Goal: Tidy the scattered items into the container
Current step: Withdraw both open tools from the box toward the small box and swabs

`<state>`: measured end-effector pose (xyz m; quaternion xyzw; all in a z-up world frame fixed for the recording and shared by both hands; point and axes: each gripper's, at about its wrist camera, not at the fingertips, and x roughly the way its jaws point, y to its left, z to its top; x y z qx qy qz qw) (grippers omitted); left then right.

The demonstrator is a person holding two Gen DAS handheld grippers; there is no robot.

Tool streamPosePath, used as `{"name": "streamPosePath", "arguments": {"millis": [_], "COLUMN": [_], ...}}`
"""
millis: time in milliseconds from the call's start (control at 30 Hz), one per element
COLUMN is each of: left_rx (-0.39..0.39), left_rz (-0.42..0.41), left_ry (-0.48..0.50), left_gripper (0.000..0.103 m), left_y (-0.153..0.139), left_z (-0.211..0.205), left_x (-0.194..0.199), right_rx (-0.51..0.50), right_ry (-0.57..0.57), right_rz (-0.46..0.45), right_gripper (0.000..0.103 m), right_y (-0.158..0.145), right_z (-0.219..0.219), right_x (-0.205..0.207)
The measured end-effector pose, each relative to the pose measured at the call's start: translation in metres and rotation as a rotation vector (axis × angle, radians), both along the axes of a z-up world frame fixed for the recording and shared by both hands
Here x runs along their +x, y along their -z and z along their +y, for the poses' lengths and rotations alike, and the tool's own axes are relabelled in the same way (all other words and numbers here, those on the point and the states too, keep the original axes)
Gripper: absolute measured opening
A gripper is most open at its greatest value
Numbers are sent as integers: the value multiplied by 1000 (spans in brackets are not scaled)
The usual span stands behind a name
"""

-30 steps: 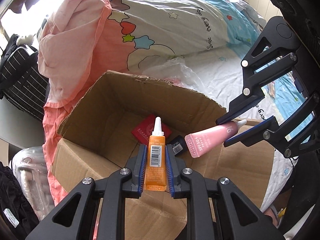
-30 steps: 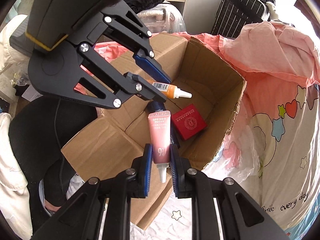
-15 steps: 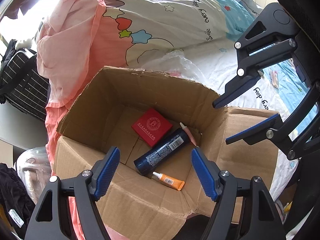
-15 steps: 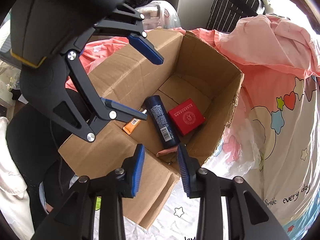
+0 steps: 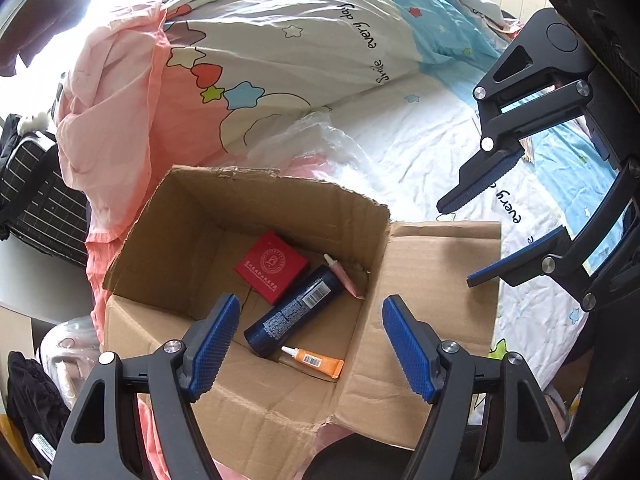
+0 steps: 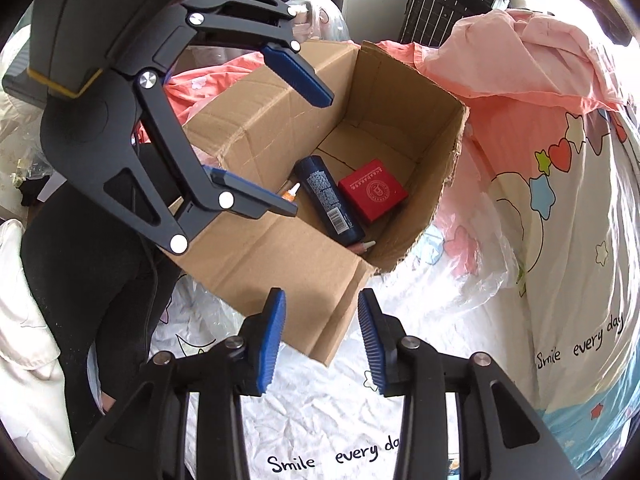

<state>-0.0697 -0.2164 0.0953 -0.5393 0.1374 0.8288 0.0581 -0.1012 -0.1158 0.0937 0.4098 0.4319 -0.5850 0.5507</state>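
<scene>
Though right cam hides it, left shows orange tube (image 5: 316,361) whole.

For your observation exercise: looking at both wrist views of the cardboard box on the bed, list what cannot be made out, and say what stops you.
- Pink tube: left wrist view, mostly hidden behind the dark blue bottle; right wrist view shows only its tip.
- Orange tube: right wrist view, body covered by the left tool.
- Print on the red square box: too small to read.
- Brown cardboard box: near corner cut off by the bottom edge in the left wrist view.

Bright daylight falls on a rumpled star-print duvet (image 5: 320,60) covering the bed.
</scene>
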Motion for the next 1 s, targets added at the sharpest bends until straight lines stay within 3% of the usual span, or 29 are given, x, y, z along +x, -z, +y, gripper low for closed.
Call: {"name": "streamPosePath", "arguments": {"millis": [500, 1000], "left_rx": [-14, -37], "left_rz": [7, 10], "left_ry": [99, 123], "left_gripper": [76, 76], "left_y": [-10, -16], "left_z": [61, 86], "left_x": [4, 5], "right_rx": [10, -15], "right_ry": [76, 125], "right_rz": [32, 39], "right_gripper": [35, 35], "right_y": [-16, -20], "right_z": [58, 82], "right_x": [9, 6]}}
